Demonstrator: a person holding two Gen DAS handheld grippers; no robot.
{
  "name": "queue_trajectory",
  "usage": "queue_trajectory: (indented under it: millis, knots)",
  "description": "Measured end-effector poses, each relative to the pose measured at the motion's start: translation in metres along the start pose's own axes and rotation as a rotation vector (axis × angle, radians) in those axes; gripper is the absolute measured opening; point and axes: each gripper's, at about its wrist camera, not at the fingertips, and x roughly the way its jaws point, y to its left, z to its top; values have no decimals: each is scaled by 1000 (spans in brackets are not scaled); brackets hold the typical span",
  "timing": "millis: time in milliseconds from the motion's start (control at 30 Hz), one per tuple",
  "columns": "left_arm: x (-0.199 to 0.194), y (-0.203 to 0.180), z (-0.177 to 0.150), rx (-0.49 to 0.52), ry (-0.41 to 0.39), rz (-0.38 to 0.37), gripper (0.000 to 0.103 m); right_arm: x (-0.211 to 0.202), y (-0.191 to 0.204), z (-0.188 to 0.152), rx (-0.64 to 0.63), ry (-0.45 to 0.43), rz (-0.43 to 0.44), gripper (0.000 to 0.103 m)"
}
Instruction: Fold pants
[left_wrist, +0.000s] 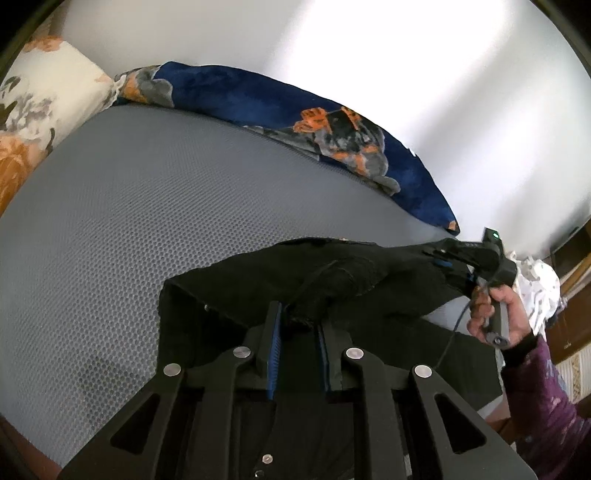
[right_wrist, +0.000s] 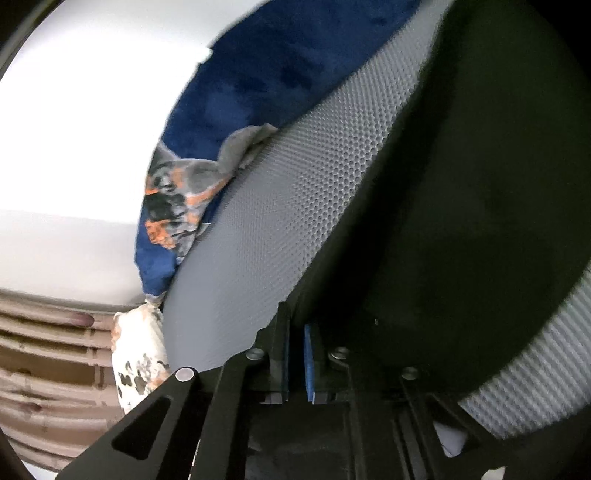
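Note:
Black pants lie on a grey honeycomb-textured mattress, with their near part lifted into a ridge. My left gripper is shut on a bunched fold of that black cloth. To the right, a hand in a purple sleeve holds my right gripper, clamped on the pants' far right edge. In the right wrist view the pants fill the right side, and the right gripper has its blue pads nearly together on the dark hem. The cloth between them is hard to make out.
A blue blanket with orange and grey print runs along the mattress's far edge against a white wall. A floral pillow sits at the far left. A white patterned cloth and wooden furniture lie beyond the right edge of the bed.

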Motion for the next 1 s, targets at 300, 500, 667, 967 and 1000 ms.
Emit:
queue_trajectory:
  millis: [300, 500, 667, 967, 1000]
  knots:
    - [-15, 22, -22, -48, 59, 46, 20, -83, -20, -108, -30, -63, 43, 7]
    - [-25, 34, -49, -61, 97, 85, 20, -101, -55, -183, 47, -46, 49, 7]
    - [-27, 45, -73, -77, 143, 117, 20, -99, -62, -220, 42, -15, 45, 4]
    - [-30, 43, -83, -51, 133, 125, 20, -107, -89, -193, 91, -108, 112, 13]
    - [-28, 40, -82, -36, 135, 134, 20, -105, -98, -188, 125, -101, 125, 16]
